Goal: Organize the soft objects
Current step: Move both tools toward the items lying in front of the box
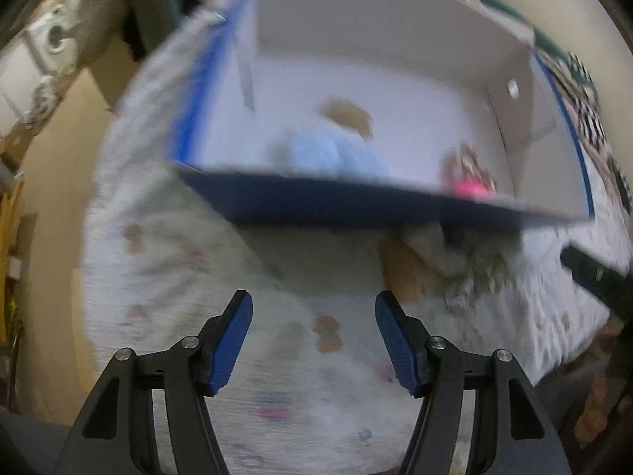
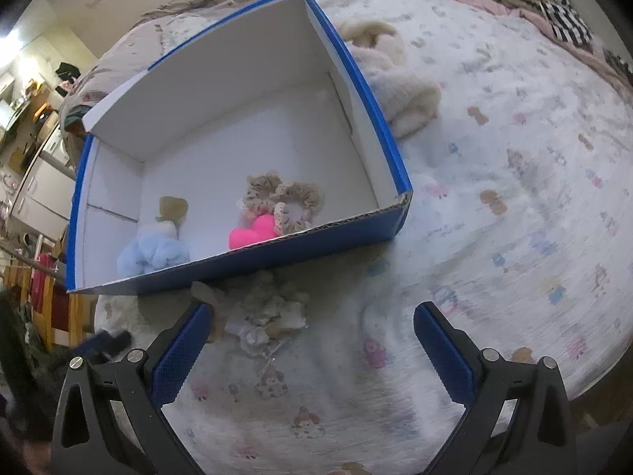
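Observation:
A blue cardboard box (image 2: 356, 233) with a white inside sits on the patterned bedsheet; it also shows in the left wrist view (image 1: 356, 206). Inside lie a light blue plush toy (image 2: 152, 255), a pink heart-shaped item (image 2: 253, 231) and beige scrunchies (image 2: 283, 198). In the left wrist view the blue plush (image 1: 328, 152) and the pink item (image 1: 470, 189) are blurred. A beige ruffled scrunchie (image 2: 273, 308) lies on the sheet just in front of the box, also in the left wrist view (image 1: 474, 265). My left gripper (image 1: 312, 340) is open and empty. My right gripper (image 2: 312, 348) is open and empty, just short of the scrunchie.
A cream fluffy cloth (image 2: 399, 87) lies on the sheet to the right of the box. The other gripper's dark tip (image 1: 593, 273) shows at the right of the left wrist view. The bed edge drops off at the left, with furniture (image 2: 35, 182) beyond.

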`<move>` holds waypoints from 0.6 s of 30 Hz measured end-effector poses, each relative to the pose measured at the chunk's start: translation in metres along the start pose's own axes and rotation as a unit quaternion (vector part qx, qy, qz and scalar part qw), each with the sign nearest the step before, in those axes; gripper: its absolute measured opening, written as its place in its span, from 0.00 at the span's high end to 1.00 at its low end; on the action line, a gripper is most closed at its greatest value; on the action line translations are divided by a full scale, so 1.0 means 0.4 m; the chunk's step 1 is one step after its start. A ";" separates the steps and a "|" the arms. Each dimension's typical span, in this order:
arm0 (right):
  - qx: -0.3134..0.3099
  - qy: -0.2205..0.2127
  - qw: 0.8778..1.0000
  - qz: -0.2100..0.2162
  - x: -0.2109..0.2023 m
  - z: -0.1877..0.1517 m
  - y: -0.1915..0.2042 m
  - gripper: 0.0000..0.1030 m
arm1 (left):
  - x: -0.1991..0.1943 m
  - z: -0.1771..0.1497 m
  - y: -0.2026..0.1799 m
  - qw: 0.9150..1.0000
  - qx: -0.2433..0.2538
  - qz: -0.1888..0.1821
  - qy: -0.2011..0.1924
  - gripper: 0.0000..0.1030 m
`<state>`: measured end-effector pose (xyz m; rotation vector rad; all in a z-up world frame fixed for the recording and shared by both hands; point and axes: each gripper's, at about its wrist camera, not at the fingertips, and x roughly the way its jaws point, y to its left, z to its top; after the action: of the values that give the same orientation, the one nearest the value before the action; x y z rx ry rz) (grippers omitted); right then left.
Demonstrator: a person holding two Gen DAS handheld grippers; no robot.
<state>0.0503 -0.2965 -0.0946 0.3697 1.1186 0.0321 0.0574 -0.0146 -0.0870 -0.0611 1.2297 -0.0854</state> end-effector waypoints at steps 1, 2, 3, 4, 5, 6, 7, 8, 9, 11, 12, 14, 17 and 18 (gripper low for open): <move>0.003 0.002 1.000 0.003 0.003 0.001 -0.001 0.00 | 0.018 -0.003 -0.011 1.000 0.006 -0.005 0.010 0.41; 0.003 0.002 1.000 0.004 0.007 0.001 -0.002 0.00 | 0.035 -0.004 -0.022 1.000 0.009 -0.009 0.017 0.42; 0.001 0.004 1.000 0.000 0.011 0.001 -0.002 0.00 | 0.054 -0.004 -0.035 1.000 0.011 -0.012 0.023 0.42; 0.000 0.006 1.000 -0.004 0.015 0.000 -0.003 0.00 | 0.067 -0.001 -0.044 0.999 0.013 -0.015 0.026 0.42; 0.000 0.008 1.000 -0.006 0.020 0.000 -0.004 0.00 | 0.079 0.001 -0.054 0.999 0.014 -0.018 0.030 0.42; 0.001 0.008 1.000 -0.007 0.022 0.001 -0.006 0.00 | 0.094 0.004 -0.066 0.999 0.016 -0.021 0.037 0.42; 0.001 0.009 1.000 -0.008 0.024 0.002 -0.008 0.00 | 0.106 0.007 -0.076 0.999 0.017 -0.023 0.043 0.42; 0.001 0.010 1.000 -0.010 0.026 0.004 -0.011 0.00 | 0.117 0.011 -0.084 0.998 0.016 -0.027 0.048 0.43; 0.001 0.011 1.000 -0.012 0.028 0.005 -0.013 0.00 | 0.126 0.015 -0.094 0.998 0.014 -0.033 0.052 0.43; 0.003 0.012 1.000 -0.014 0.031 0.007 -0.019 0.00 | 0.138 0.023 -0.109 0.998 0.014 -0.040 0.055 0.44; 0.003 0.012 1.000 -0.017 0.032 0.009 -0.023 0.00 | 0.145 0.028 -0.119 0.997 0.016 -0.042 0.056 0.47; 0.006 0.014 1.000 -0.022 0.034 0.012 -0.031 0.00 | 0.156 0.036 -0.134 0.997 0.025 -0.042 0.055 0.52; 0.009 0.015 1.000 -0.024 0.036 0.013 -0.039 0.00 | 0.176 0.040 -0.146 0.997 0.035 -0.035 0.060 0.62; 0.009 0.017 1.000 -0.024 0.038 0.013 -0.041 0.00 | 0.182 0.041 -0.150 0.997 0.042 -0.028 0.060 0.65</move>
<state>0.0592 -0.3100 -0.1109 0.3601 1.1617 -0.0143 0.0950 -0.0816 -0.1441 -0.0172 1.3439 -0.1927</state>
